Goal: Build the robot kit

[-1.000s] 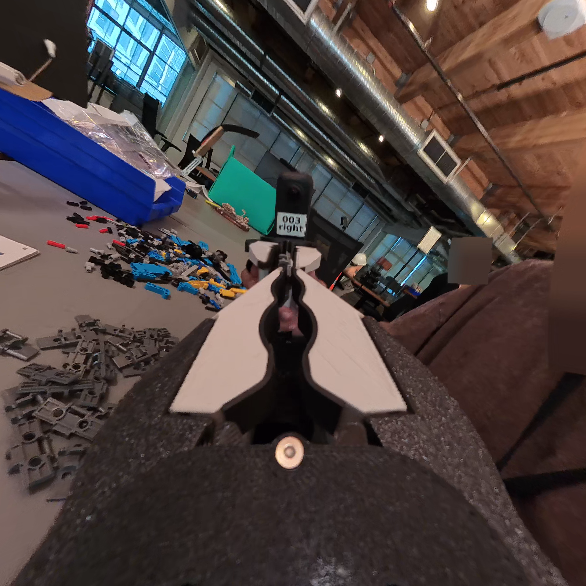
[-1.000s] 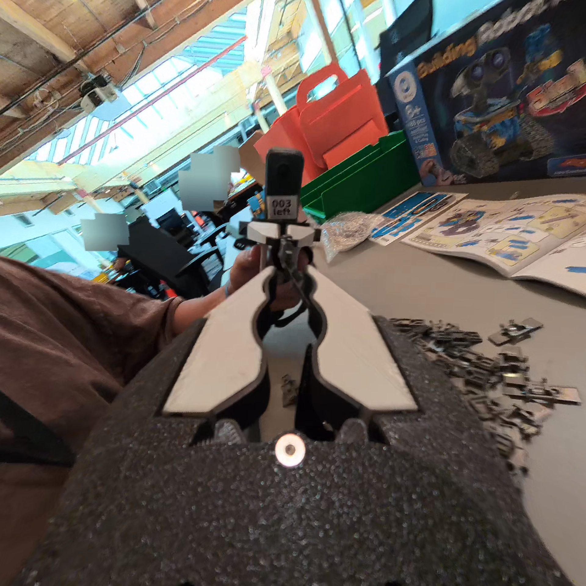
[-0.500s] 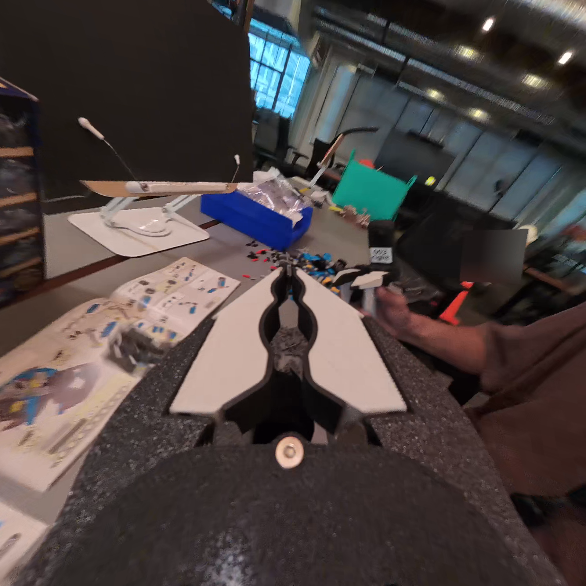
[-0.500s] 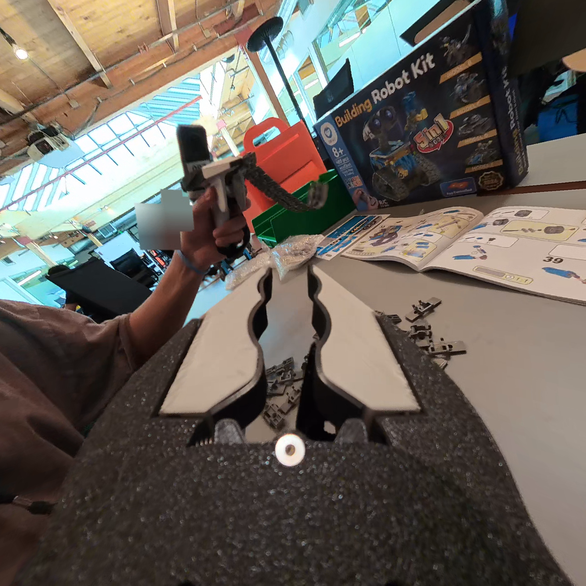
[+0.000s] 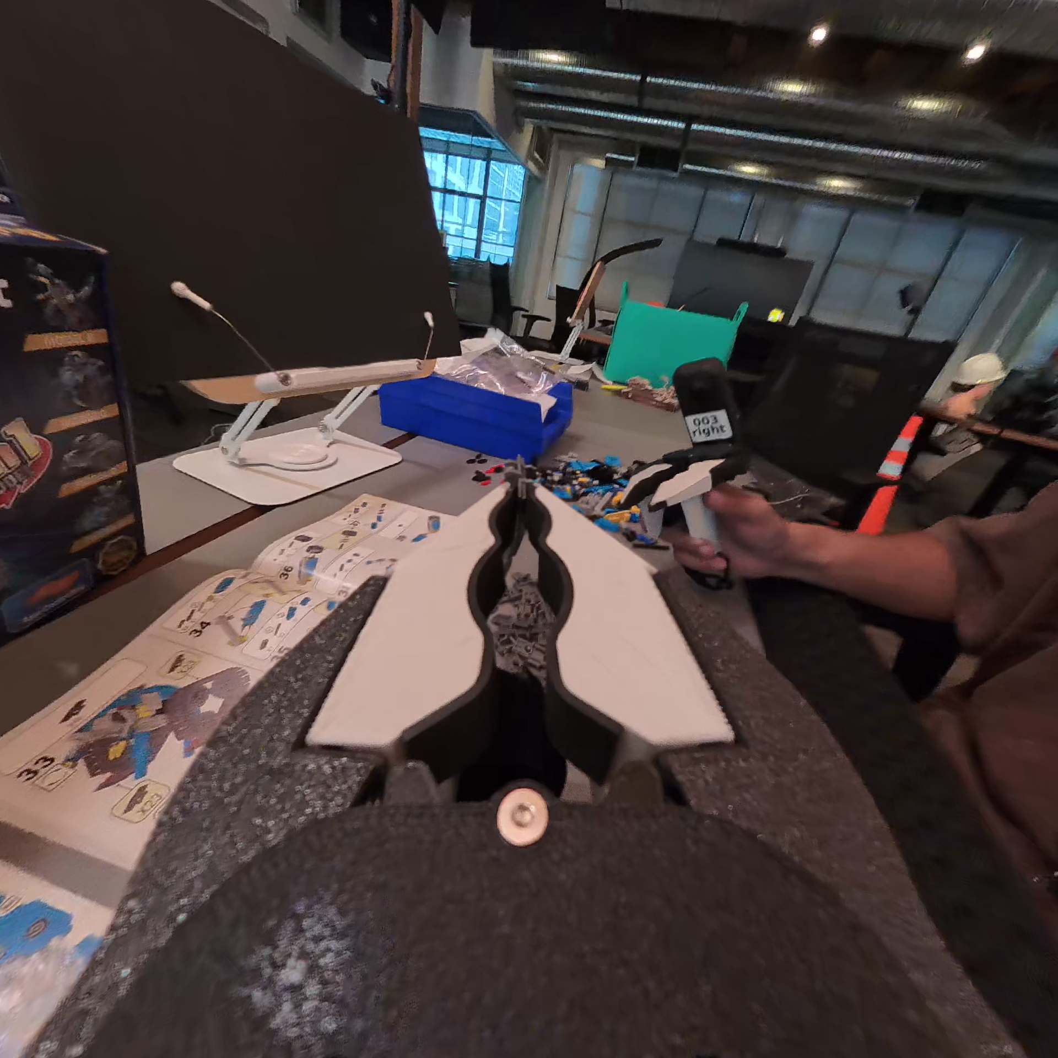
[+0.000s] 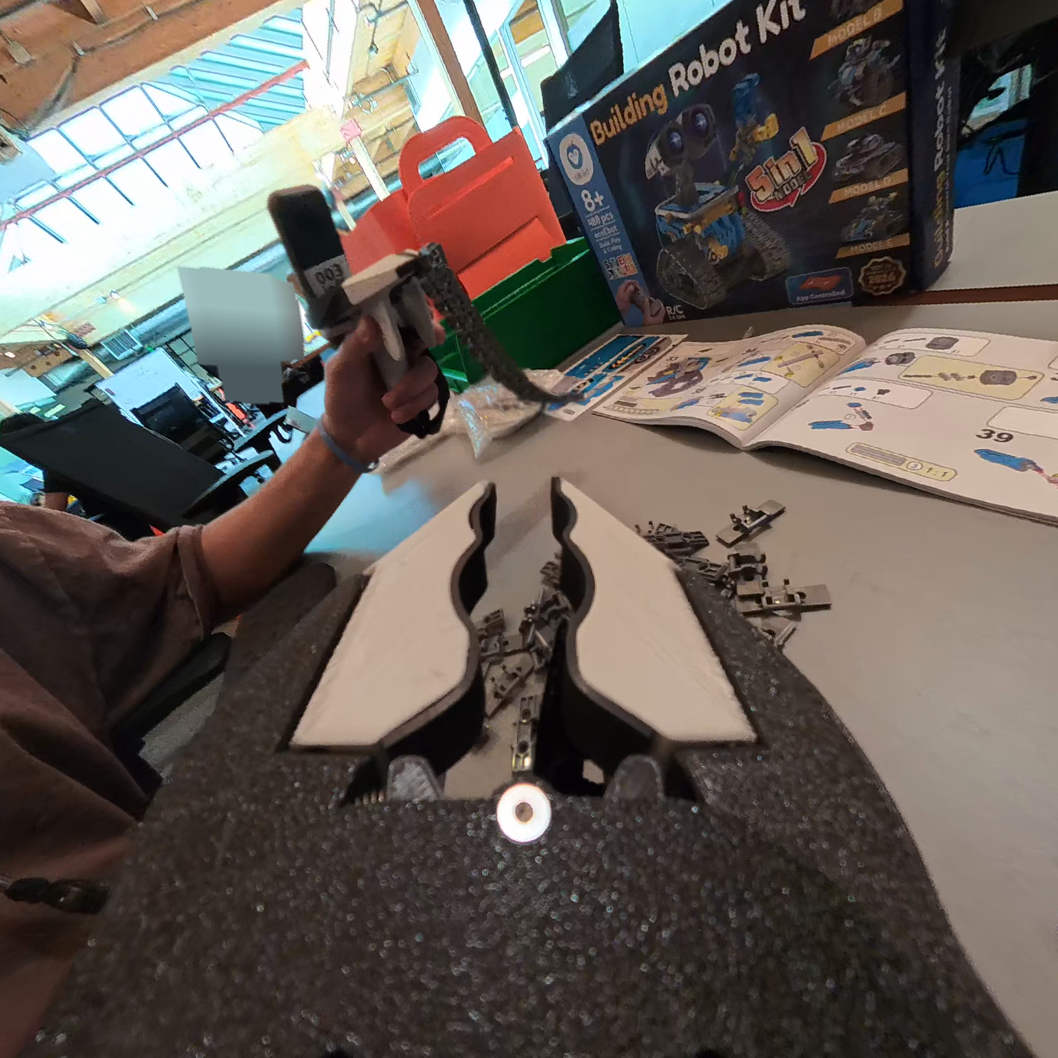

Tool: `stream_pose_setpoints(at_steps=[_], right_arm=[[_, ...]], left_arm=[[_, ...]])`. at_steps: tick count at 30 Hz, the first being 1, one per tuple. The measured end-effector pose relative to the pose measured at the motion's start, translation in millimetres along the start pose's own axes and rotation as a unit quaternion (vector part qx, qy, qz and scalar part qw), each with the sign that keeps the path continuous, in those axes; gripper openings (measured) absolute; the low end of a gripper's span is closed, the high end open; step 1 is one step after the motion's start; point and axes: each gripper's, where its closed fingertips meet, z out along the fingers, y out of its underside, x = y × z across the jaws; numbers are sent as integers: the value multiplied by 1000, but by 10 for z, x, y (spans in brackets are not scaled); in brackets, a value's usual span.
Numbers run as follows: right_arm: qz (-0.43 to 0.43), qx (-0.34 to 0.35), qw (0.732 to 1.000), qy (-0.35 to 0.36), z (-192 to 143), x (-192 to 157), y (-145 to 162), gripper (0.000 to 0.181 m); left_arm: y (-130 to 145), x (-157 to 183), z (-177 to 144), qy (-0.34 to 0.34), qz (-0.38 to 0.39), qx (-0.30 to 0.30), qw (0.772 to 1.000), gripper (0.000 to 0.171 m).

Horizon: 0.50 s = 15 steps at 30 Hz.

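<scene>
My left gripper (image 5: 520, 484) is shut on the end of a grey track chain (image 5: 518, 470). In the right wrist view it (image 6: 426, 257) is held up above the table, and the chain (image 6: 475, 332) hangs down from it in a curve toward the booklet. My right gripper (image 6: 522, 486) is open and empty, low over a pile of loose grey track links (image 6: 744, 567). The left wrist view shows the same pile (image 5: 524, 618) between my left fingers, and the right gripper (image 5: 632, 495) farther off in a hand.
An open instruction booklet (image 6: 830, 389) lies on the grey table, with the dark kit box (image 6: 744, 172) behind it. A green bin (image 6: 532, 309) and an orange carrier (image 6: 475, 189) stand at the back. A blue bin (image 5: 475, 412), coloured parts (image 5: 589, 486) and a white stand (image 5: 286, 458) lie on the far side. About 20 cm separates my left fingertips from my right.
The two grippers met tip to tip on the chain. The right gripper has opened, let go and dropped toward the grey pile. The left has swung away with the chain hanging from it.
</scene>
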Motion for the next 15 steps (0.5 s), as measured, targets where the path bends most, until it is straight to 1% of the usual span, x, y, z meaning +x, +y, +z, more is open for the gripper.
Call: stream_pose_setpoints(at_steps=[2,4,5,7,9,10,12,15], right_arm=[[-4,-31,999,9,26,21,107,20],[2,-94,995,-14,68,-72,311,19],[-7,-133,991,-27,83,-130,434,16],[-31,-198,979,-30,77,-170,662,16],[-66,-256,964,-13,9,-136,860,19],[-88,-283,955,-4,-49,-113,946,18],[-118,-317,941,16,-152,-58,1051,18],[-119,-326,938,22,-227,-32,1086,17]], left_arm=[[57,9,1,-18,24,-1,1000,2],[61,-35,11,-50,47,6,998,2],[72,-65,12,-67,59,5,996,2],[109,-107,11,-96,92,-6,991,2],[145,-150,9,-120,123,-22,985,2],[148,-149,11,-123,129,-23,984,2],[134,-114,23,-111,115,-16,987,1],[124,-72,37,-90,86,-5,992,2]])
